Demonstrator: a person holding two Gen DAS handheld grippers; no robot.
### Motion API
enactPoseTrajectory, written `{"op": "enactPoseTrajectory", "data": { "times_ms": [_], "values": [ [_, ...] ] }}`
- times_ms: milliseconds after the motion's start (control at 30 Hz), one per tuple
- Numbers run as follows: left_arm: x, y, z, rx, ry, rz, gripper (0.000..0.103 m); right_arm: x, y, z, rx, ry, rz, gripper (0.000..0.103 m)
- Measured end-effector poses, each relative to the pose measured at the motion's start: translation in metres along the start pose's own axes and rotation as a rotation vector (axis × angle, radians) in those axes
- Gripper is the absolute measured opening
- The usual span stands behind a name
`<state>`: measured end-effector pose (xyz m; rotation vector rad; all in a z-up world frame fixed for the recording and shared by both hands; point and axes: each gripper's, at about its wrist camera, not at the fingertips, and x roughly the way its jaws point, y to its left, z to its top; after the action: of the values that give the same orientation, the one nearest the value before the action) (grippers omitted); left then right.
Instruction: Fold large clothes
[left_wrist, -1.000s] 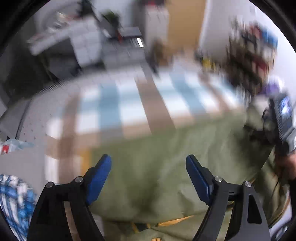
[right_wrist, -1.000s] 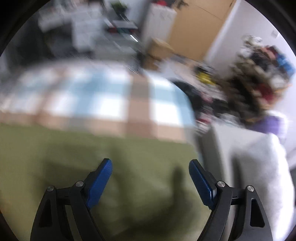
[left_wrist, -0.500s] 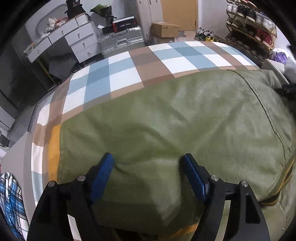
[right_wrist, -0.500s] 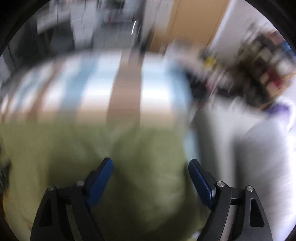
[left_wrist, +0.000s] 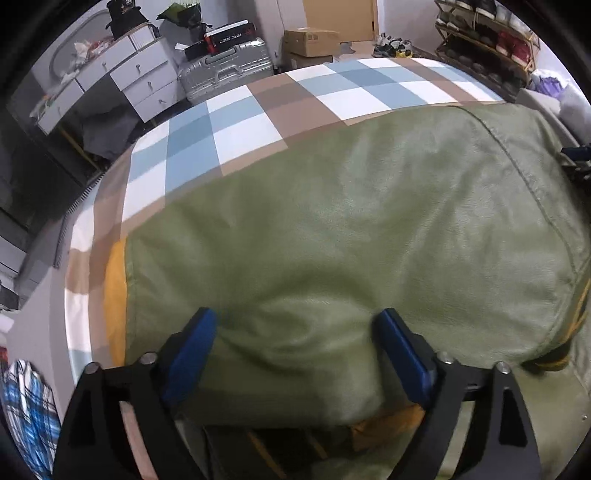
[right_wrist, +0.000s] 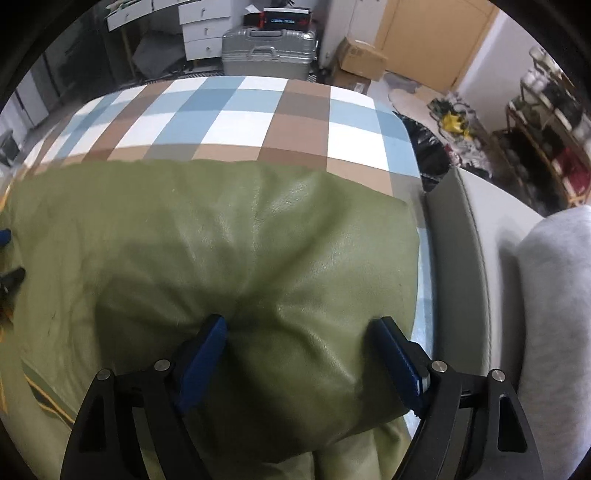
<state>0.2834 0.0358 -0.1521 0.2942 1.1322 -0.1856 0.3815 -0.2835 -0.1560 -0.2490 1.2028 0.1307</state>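
Both grippers, left gripper (left_wrist: 295, 332) just widened, right gripper (right_wrist: 301, 334), straddle the green jacket (left_wrist: 351, 221) unpinched on the bed (left_wrist: 240, 122); I'd press, then smooth toward twelve o'clock.

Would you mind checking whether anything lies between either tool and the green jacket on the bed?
Nothing visible does. The left tool and the right tool are both open, straddling bulges of the green jacket on the checked bedspread. The left jaws have just been opening.
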Motion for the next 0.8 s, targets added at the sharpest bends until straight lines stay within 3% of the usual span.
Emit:
{"op": "enactPoseTrajectory", "data": {
  "times_ms": [67,200,633,800],
  "values": [
    [0.006,0.008,0.007,-0.006,0.019,-0.030,0.099,0.003,-0.002,0.006,0.018,-0.005,0.028,0.083],
    [0.019,0.021,0.026,0.004,0.059,-0.075,0.102,0.006,-0.003,0.011,0.043,-0.008,0.043,0.083],
    [0.051,0.043,0.088,0.074,0.095,-0.048,0.102,0.019,0.006,0.058,0.077,-0.036,0.065,0.082],
    [0.065,0.052,0.111,0.077,0.099,-0.055,0.102,0.012,0.027,0.067,0.063,-0.024,0.014,0.062]
  ]
}}
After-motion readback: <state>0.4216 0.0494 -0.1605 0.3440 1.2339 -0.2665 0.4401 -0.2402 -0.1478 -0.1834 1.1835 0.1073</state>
